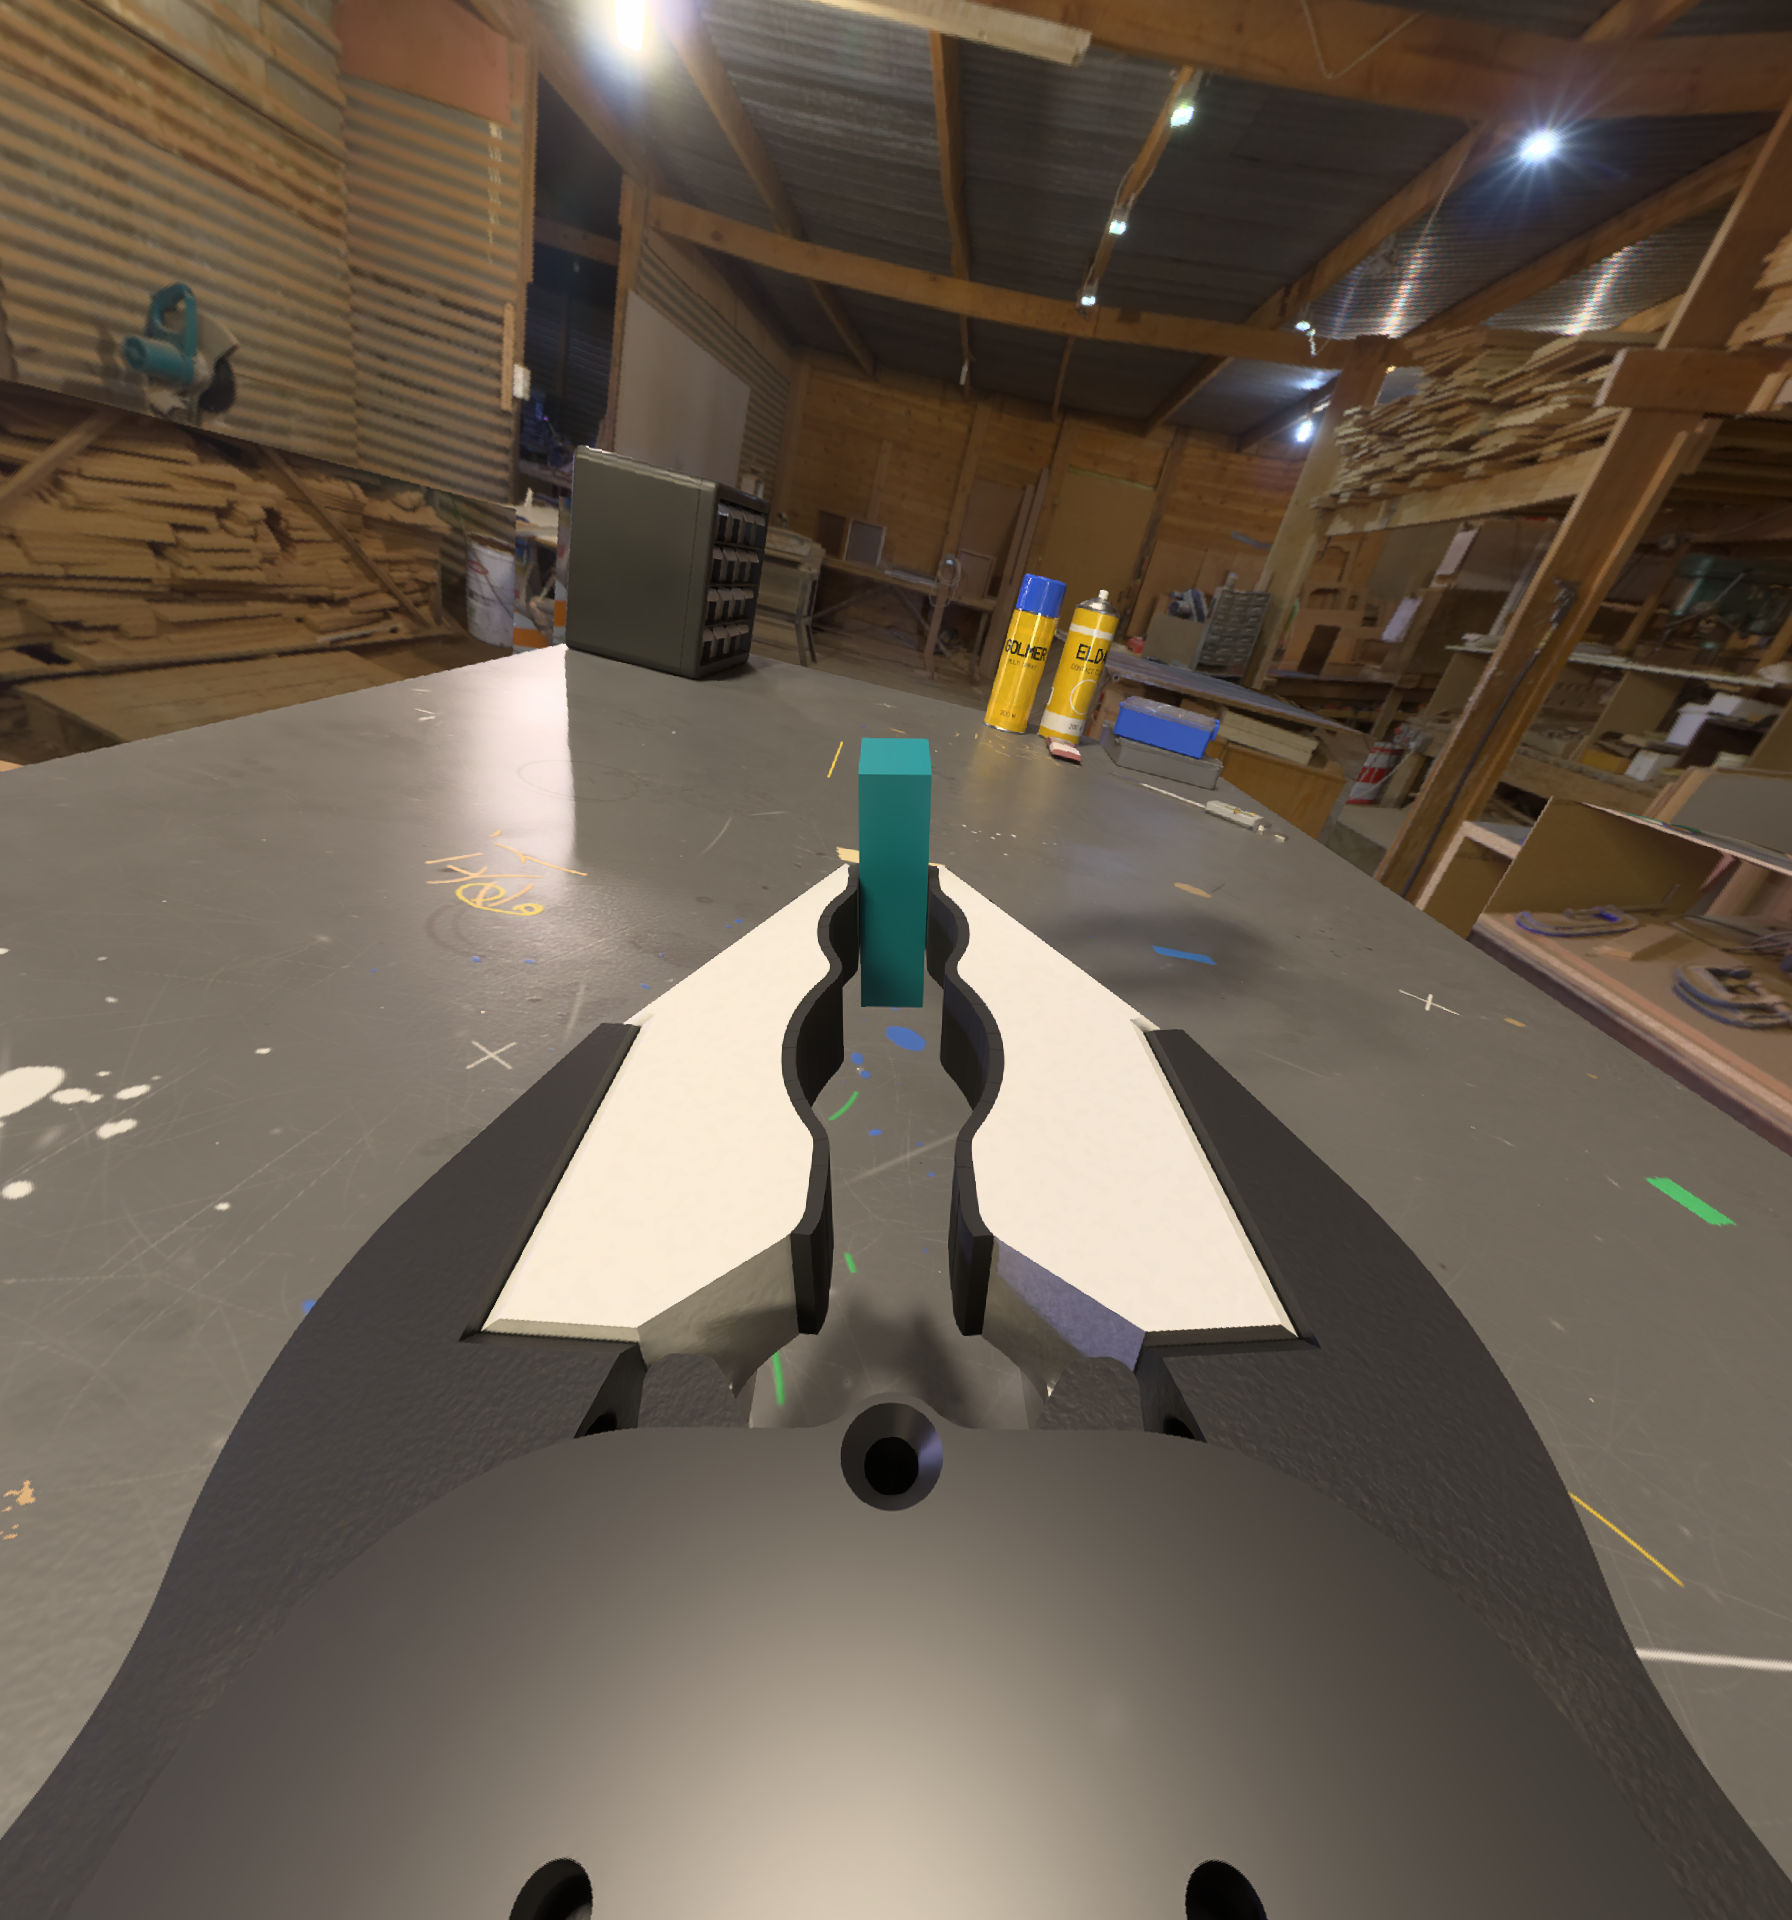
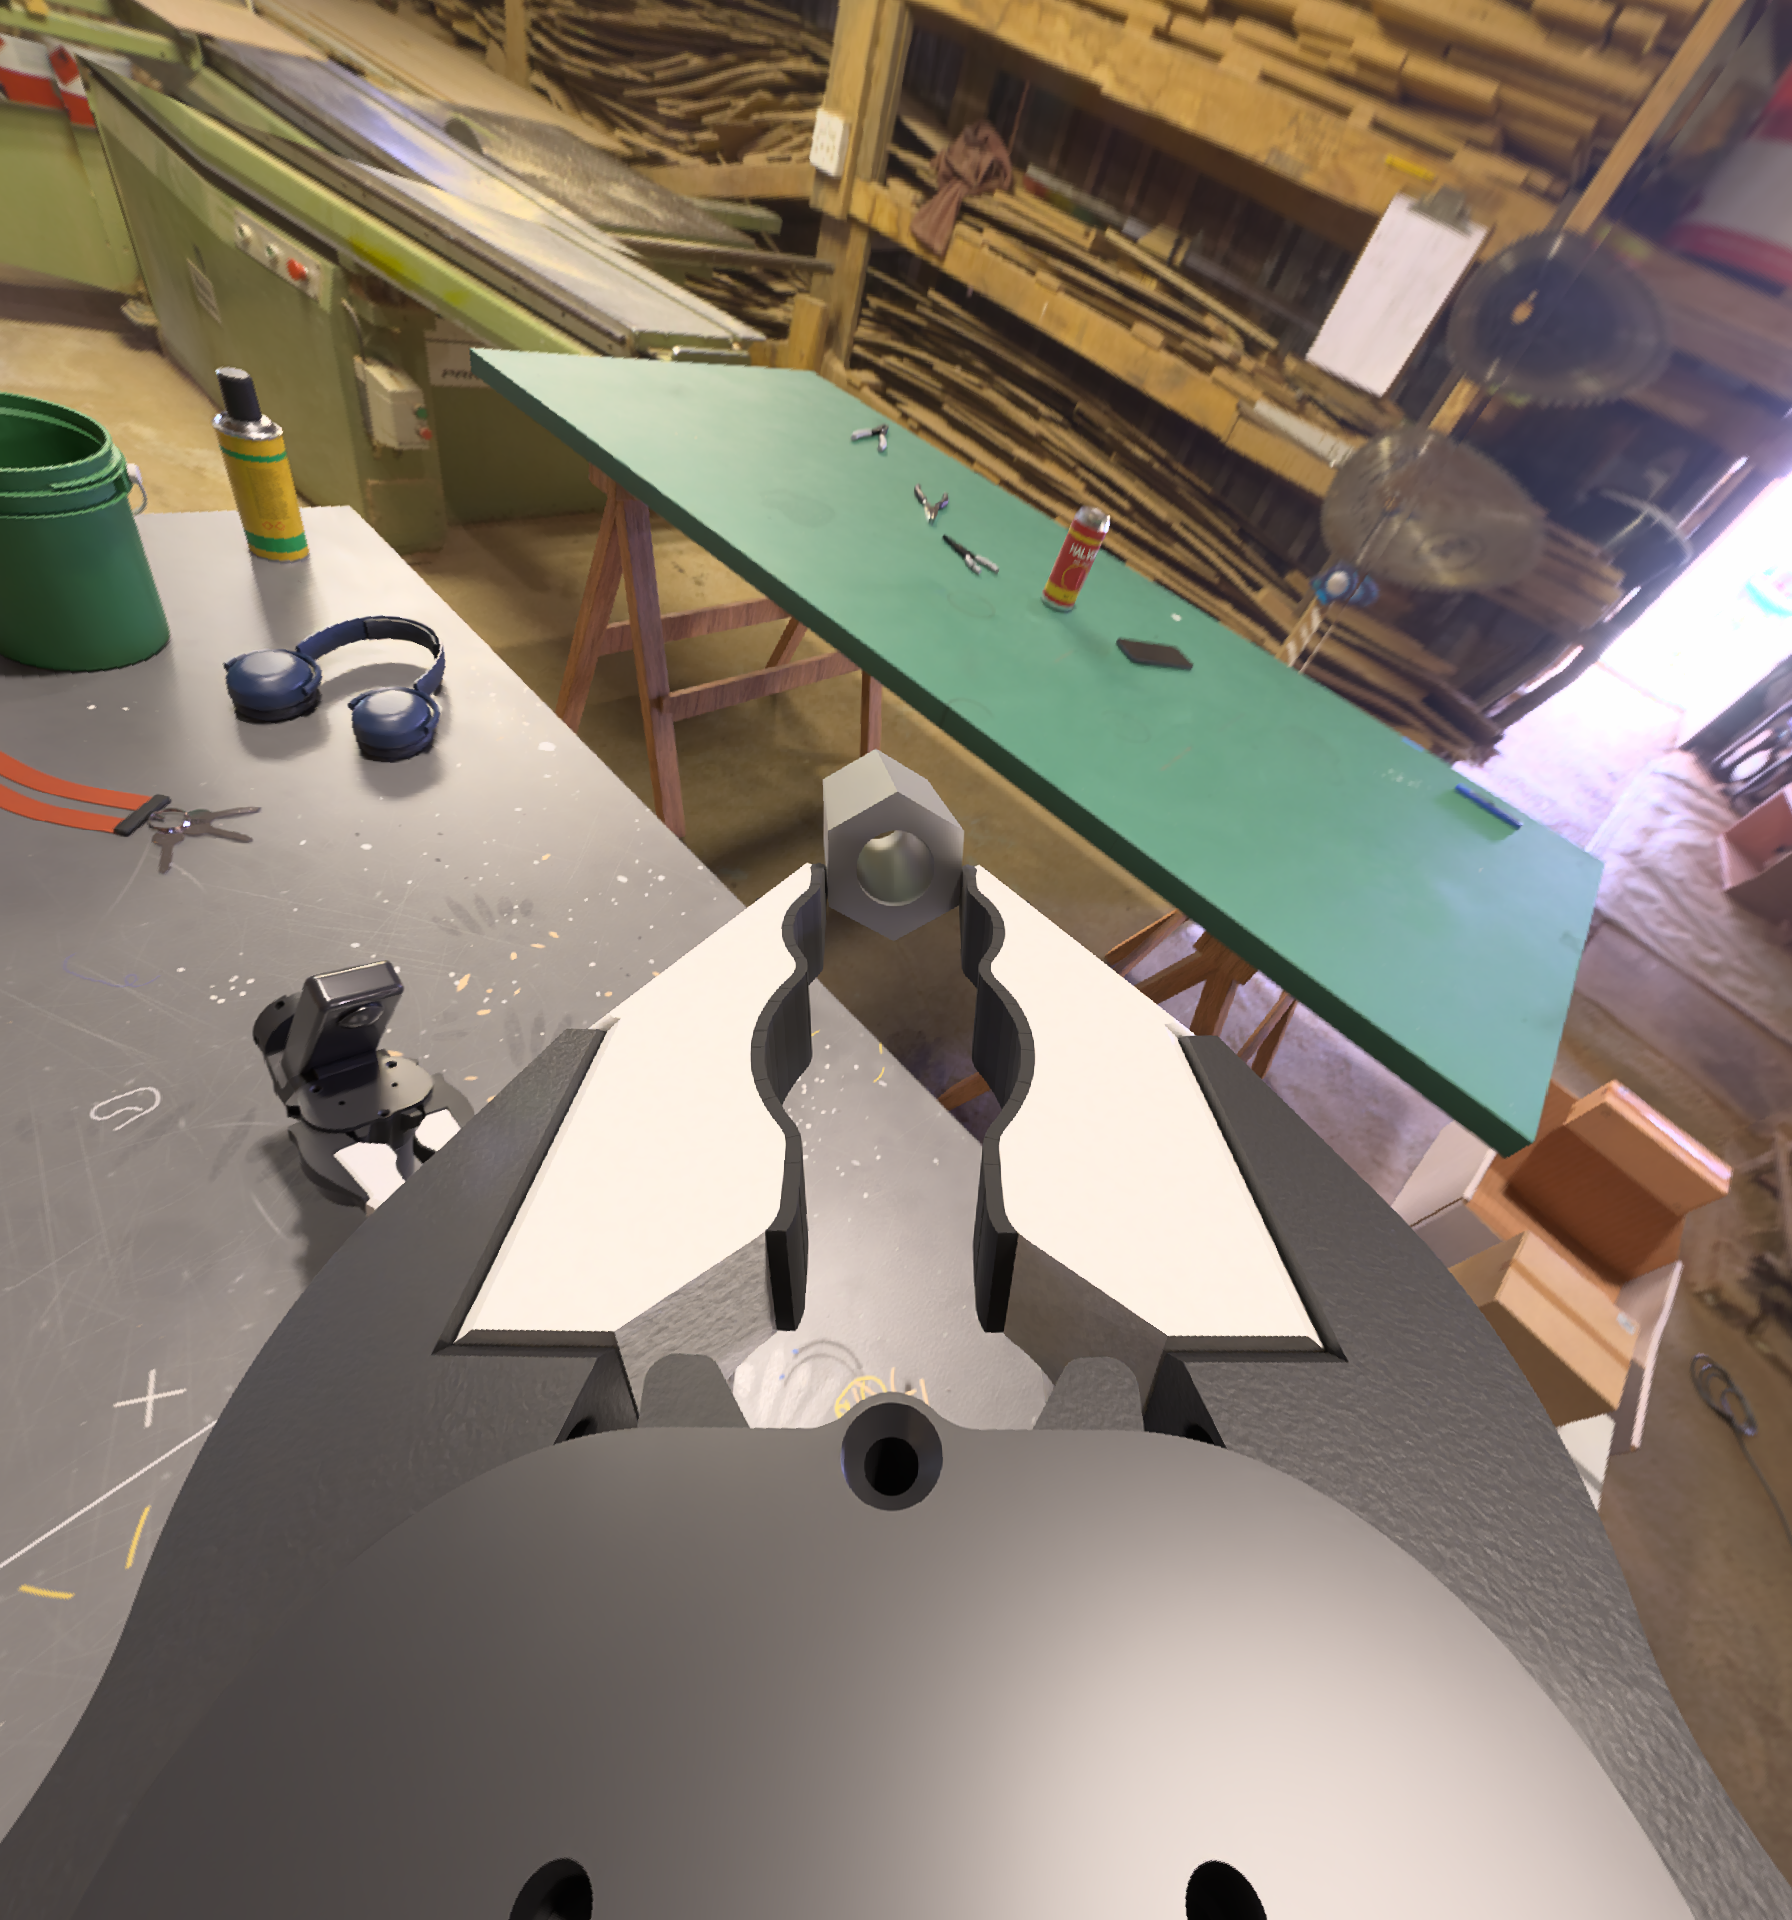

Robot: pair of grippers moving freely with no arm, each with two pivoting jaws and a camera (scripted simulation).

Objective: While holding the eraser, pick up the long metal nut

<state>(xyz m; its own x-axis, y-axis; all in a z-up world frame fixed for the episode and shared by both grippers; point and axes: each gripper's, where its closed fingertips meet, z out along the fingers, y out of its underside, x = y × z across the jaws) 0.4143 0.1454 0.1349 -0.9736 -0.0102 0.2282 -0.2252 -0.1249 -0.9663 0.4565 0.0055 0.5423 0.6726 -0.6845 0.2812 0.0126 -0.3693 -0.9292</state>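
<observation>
Item one: left gripper (image 1: 893, 894), fingertips closed on a teal eraser (image 1: 893, 868), a rectangular block held upright between the tips and raised clear of the grey counter (image 1: 248, 935), its upper end standing above the tips and its lower end hanging between the fingers. Item two: right gripper (image 2: 893, 894), fingertips clamped on the flats of a long metal nut (image 2: 887, 857), hexagonal, silver-grey, its bore facing the camera, carried in the air past the counter's edge with the floor beneath it. Item three: counter surface, grey, scratched and flecked with paint. On it, seen from the left wrist: a dark drawer cabinet (image 1: 663, 561) at the far edge, two yellow spray cans (image 1: 1048, 660) side by side, a blue box (image 1: 1167, 724) just beside them. Seen from the right wrist: a green bucket (image 2: 35, 540), a yellow spray can with black cap (image 2: 260, 468) near it, blue headphones (image 2: 346, 686), an orange lanyard with keys (image 2: 92, 795), and the other gripper (image 2: 352, 1091) low over the counter. Item four: a green trestle board (image 2: 1027, 623) beyond the counter, bearing a red can (image 2: 1076, 556) and small tools.
</observation>
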